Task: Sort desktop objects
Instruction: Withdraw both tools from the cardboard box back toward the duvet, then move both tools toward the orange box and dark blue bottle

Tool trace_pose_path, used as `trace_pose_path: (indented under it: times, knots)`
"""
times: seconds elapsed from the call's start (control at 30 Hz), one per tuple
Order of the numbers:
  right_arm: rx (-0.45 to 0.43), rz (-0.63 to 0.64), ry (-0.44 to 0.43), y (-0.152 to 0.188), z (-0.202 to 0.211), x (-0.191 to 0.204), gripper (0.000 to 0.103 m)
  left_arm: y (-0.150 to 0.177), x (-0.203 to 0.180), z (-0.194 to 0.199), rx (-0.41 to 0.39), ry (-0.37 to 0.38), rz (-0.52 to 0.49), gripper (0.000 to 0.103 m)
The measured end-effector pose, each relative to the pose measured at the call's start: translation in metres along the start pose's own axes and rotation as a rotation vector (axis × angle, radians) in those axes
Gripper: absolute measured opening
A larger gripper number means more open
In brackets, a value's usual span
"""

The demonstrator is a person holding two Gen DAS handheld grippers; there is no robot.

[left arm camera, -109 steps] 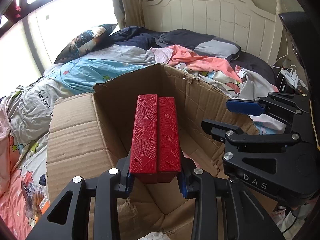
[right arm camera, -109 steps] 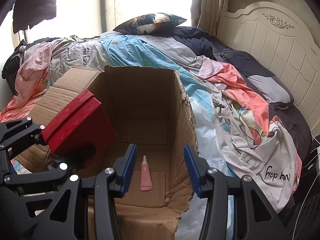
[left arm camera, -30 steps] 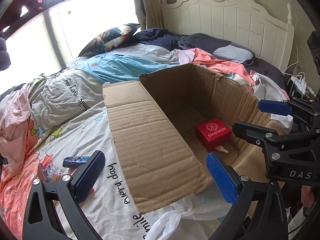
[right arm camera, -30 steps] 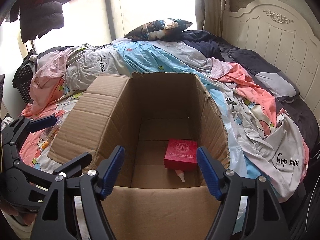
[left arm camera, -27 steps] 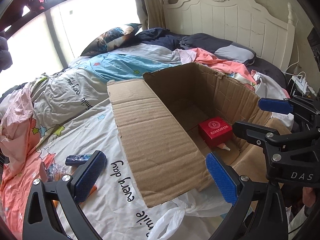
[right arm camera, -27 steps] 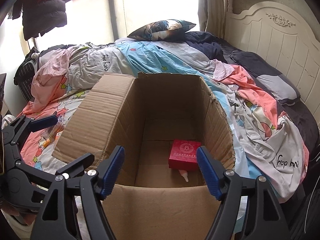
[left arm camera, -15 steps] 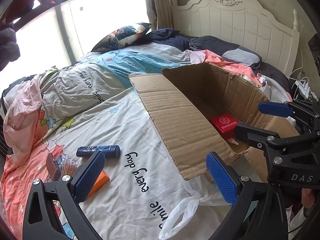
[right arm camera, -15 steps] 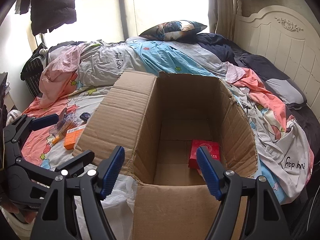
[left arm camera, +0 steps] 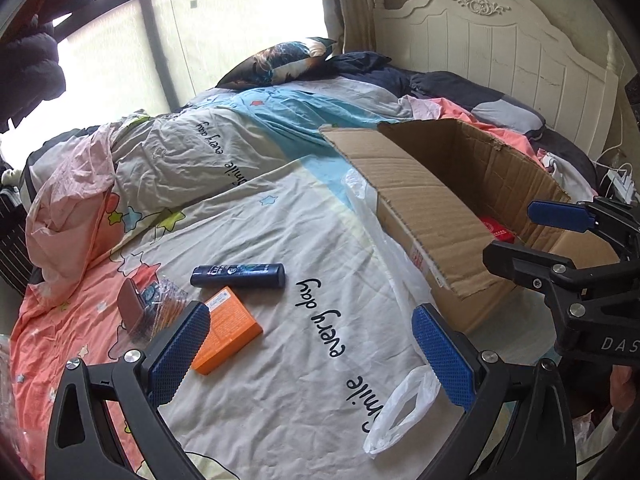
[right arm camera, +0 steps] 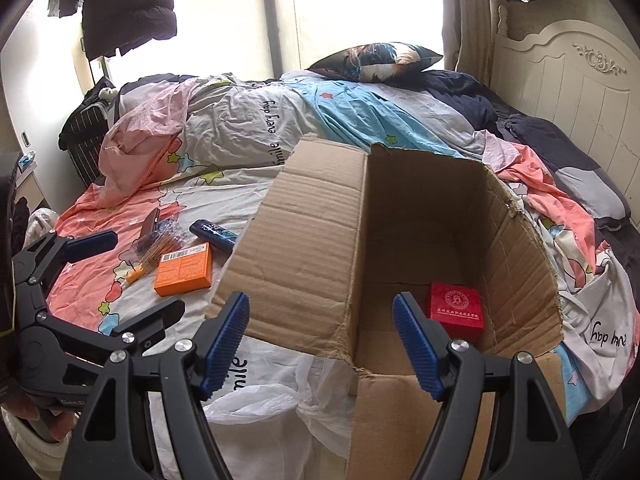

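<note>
An open cardboard box [right arm camera: 304,256] stands on the bed; it also shows in the left wrist view [left arm camera: 420,208]. A red box [right arm camera: 456,308] lies on its floor, partly seen in the left wrist view [left arm camera: 498,230]. On the sheet to the left lie an orange box [left arm camera: 228,328], a dark blue bottle [left arm camera: 238,275], a brown case [left arm camera: 130,308] and a clear packet of sticks [left arm camera: 164,306]. My left gripper [left arm camera: 310,356] is open and empty above the sheet beside the orange box. My right gripper [right arm camera: 322,340] is open and empty over the box's near edge.
A white plastic bag [left arm camera: 400,412] lies under the box's near corner. The bed is covered in rumpled sheets, with a patterned pillow [right arm camera: 376,60] at the far side and a white headboard [left arm camera: 500,48] on the right. Cables [left arm camera: 618,176] lie beside the headboard.
The left gripper let go of the red box, which now lies in the cardboard box. Both grippers have drawn back and swung left, bringing the loose items on the sheet into view.
</note>
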State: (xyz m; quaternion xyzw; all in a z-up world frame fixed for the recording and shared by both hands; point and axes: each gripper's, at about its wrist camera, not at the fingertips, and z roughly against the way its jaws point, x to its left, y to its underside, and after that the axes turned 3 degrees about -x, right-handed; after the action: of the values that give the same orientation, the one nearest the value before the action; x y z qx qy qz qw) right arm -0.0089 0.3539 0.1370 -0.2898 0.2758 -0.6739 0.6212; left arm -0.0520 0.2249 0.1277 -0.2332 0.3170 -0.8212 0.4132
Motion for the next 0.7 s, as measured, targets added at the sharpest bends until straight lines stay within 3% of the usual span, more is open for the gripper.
trace_pose_path:
  times: [0.7]
  knots:
    - [0.016, 0.054, -0.046, 0.002, -0.022, 0.055, 0.072, 0.037, 0.075, 0.010, 0.034, -0.071, 0.117, 0.103]
